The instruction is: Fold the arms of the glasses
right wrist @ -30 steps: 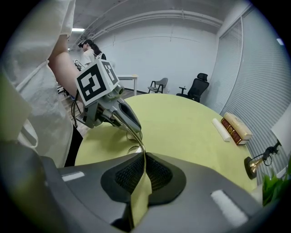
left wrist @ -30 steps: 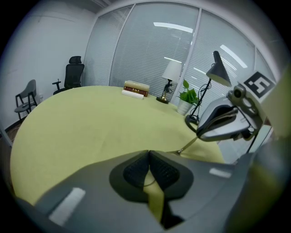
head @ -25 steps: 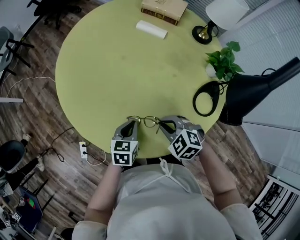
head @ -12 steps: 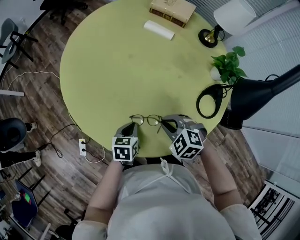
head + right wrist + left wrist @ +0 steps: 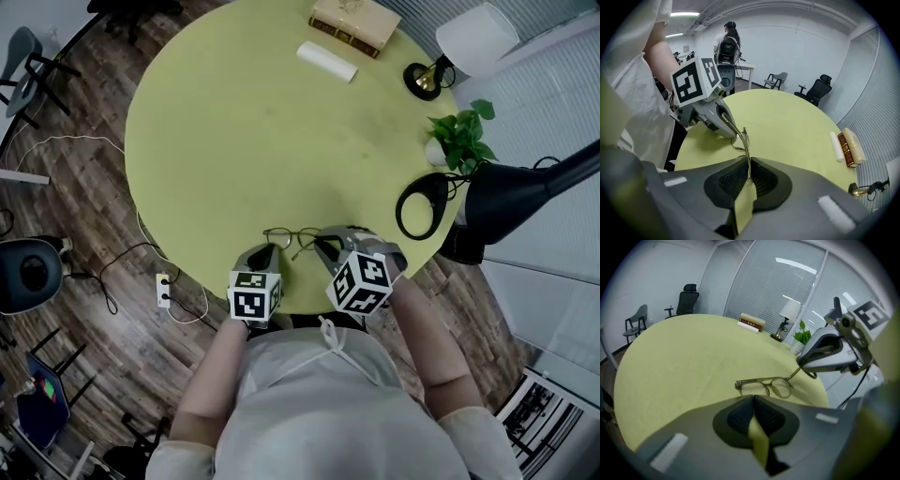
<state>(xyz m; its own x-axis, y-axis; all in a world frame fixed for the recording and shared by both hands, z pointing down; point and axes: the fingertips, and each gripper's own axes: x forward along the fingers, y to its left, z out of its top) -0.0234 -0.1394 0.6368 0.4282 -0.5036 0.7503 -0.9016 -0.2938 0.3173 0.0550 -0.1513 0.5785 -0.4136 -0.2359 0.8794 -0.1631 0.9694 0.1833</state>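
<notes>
Here the glasses (image 5: pixel 291 238) sit at the near edge of the round worktop (image 5: pixel 244 141), lenses facing away from the person, between the two grippers. The right gripper (image 5: pixel 749 161) is clamped on one thin arm (image 5: pixel 746 150), which runs straight out from between its pads to the frame. The left gripper (image 5: pixel 753 397) has its jaws pressed together, and from the right gripper view the other arm leads into its tips.
</notes>
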